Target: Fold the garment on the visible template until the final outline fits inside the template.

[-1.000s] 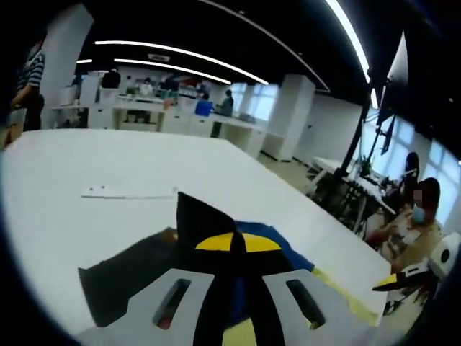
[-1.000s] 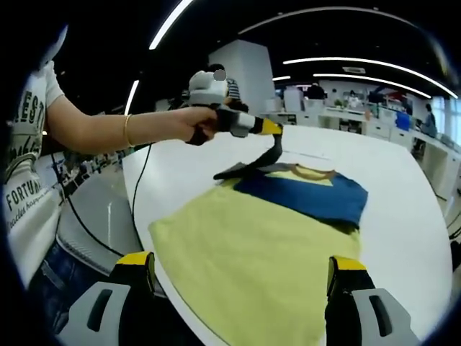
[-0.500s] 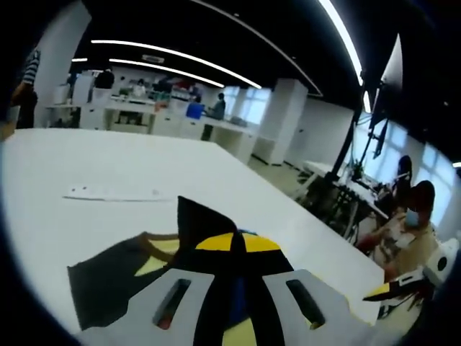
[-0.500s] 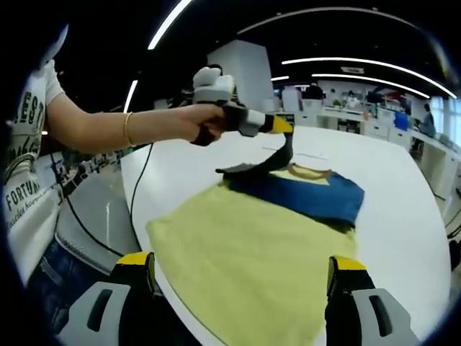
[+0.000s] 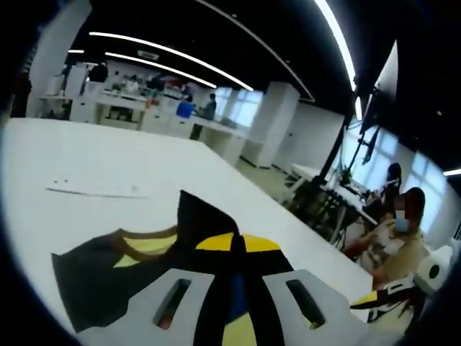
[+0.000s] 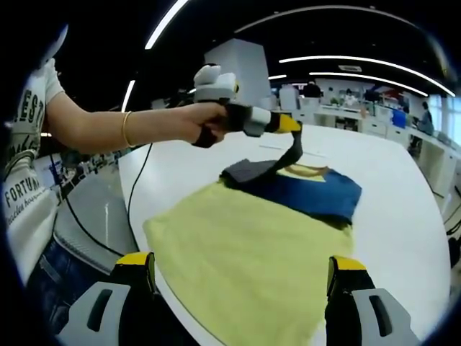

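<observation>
A T-shirt [image 6: 245,238] lies flat on the white table [image 6: 173,173], with a yellow body, a blue chest part [image 6: 313,191] and a dark grey sleeve [image 6: 248,171]. A person's hand holds my left gripper [image 6: 294,130] above the shirt's far left corner. It is shut on the sleeve and pulls a strip of it up off the table. In the left gripper view the yellow tips of the left gripper [image 5: 238,244] pinch a peak of dark cloth, and the sleeve [image 5: 94,277] and brown collar [image 5: 144,241] spread below. My right gripper [image 6: 241,263] stands open over the shirt's near hem, touching nothing.
A thin white strip [image 5: 94,191] lies on the table beyond the shirt. The table [image 5: 108,151] stretches far ahead. A cable [image 6: 137,194] hangs over the table's left edge by the person's body. A seated person [image 5: 396,234] and desks are off to the right.
The left gripper has lifted the grey sleeve higher and carried it rightward, toward the shirt's blue part. The right gripper has stayed open in place.
</observation>
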